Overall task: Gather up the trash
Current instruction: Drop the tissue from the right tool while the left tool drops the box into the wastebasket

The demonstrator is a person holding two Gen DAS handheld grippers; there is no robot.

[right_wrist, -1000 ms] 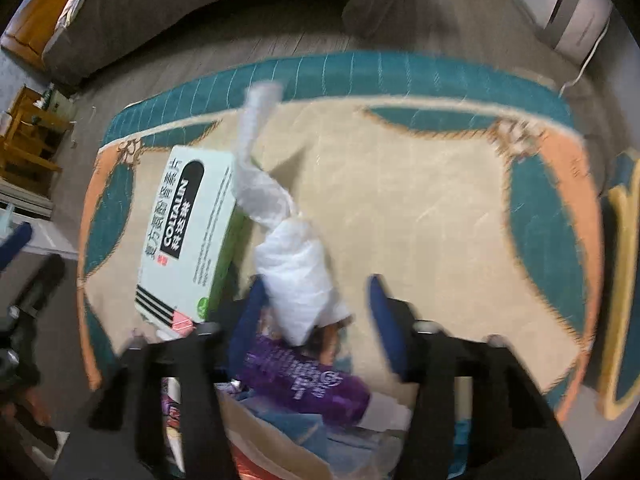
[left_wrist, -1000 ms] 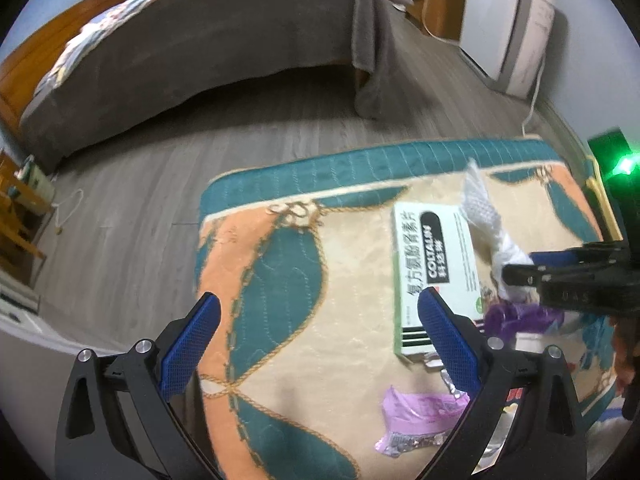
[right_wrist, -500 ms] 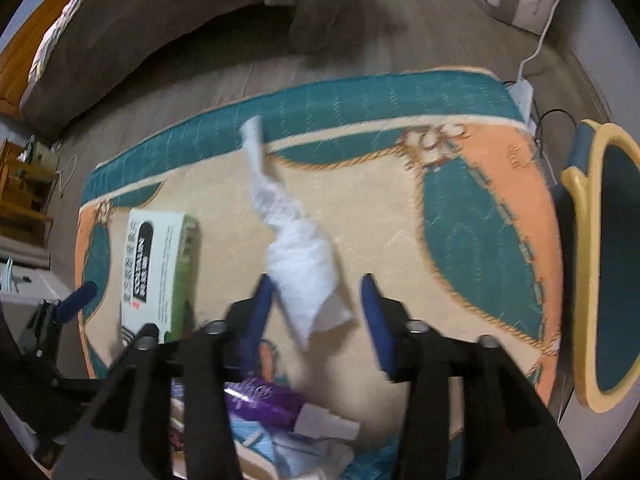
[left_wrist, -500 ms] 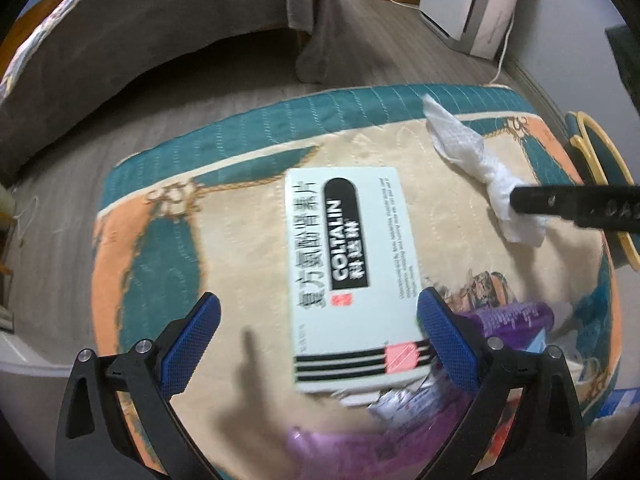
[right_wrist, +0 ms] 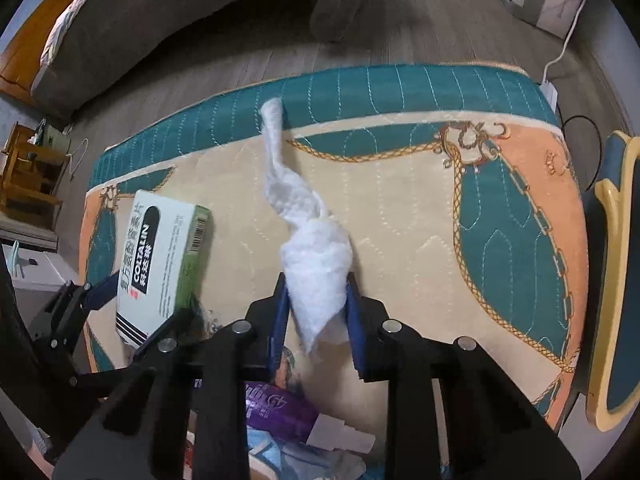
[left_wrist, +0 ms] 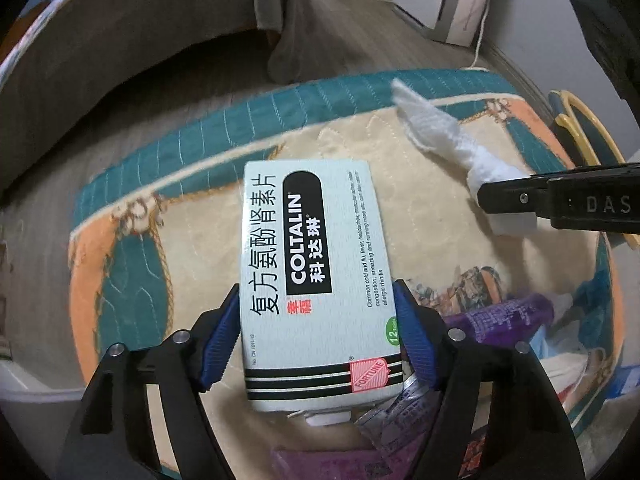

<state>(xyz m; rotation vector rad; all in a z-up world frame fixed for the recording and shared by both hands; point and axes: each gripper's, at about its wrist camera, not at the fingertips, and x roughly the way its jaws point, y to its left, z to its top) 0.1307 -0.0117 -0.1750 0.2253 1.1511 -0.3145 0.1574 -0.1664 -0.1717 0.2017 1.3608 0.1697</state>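
Left wrist view: the medicine box (left_wrist: 316,280) sits clamped between the left tongs (left_wrist: 318,320), its long axis running straight out ahead of them over the quilted bench (left_wrist: 192,240). To their right, the right tongs (right_wrist: 316,312) pinch a twisted white tissue (right_wrist: 308,248), which trails forward. More litter, including a purple tube (right_wrist: 280,404), lies just beneath both tongs.
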